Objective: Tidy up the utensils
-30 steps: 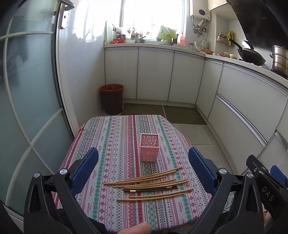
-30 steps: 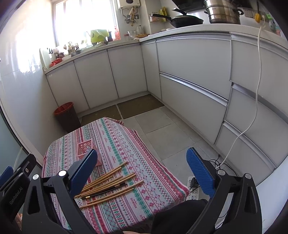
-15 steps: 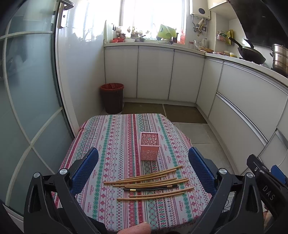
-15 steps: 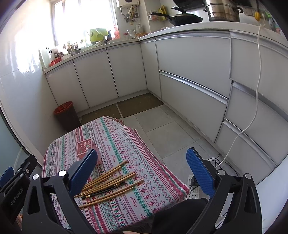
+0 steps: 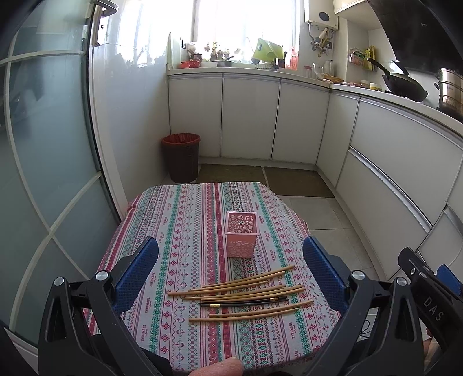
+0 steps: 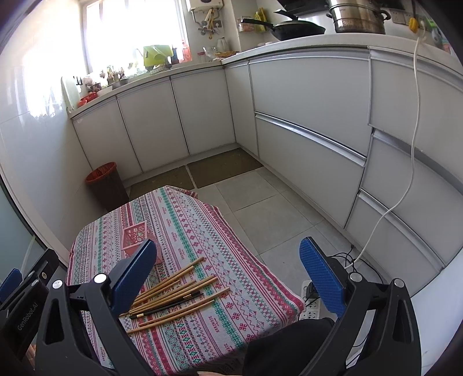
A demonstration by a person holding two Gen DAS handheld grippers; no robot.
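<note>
Left wrist view: my left gripper [image 5: 230,270] gapes wide, holding nothing, and my right gripper [image 6: 228,273] likewise. Chopsticks [image 5: 243,292] lie scattered just on my side of the pink holder [image 5: 240,234] on the tablecloth [image 5: 179,219].

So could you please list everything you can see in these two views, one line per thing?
Table: one, striped patterned cloth, foreground.
Utensil holder: one, pink, perforated, upright mid-table, apparently empty.
Bamboo chopsticks: roughly eight, tan, lying loose nearer than the holder.
Black chopsticks: apparently two, gold bands, among the bamboo ones.
Waste bin: one, dark with red liner, on the floor beyond the table.
Cabinets: white, along the back and right walls.
Wok: one, black, on the counter.
Steel pot: one, on the counter.
Power strip: one, white, on the floor.
Left gripper: open, above the table.
Right gripper: open, at the table's right edge.
</note>
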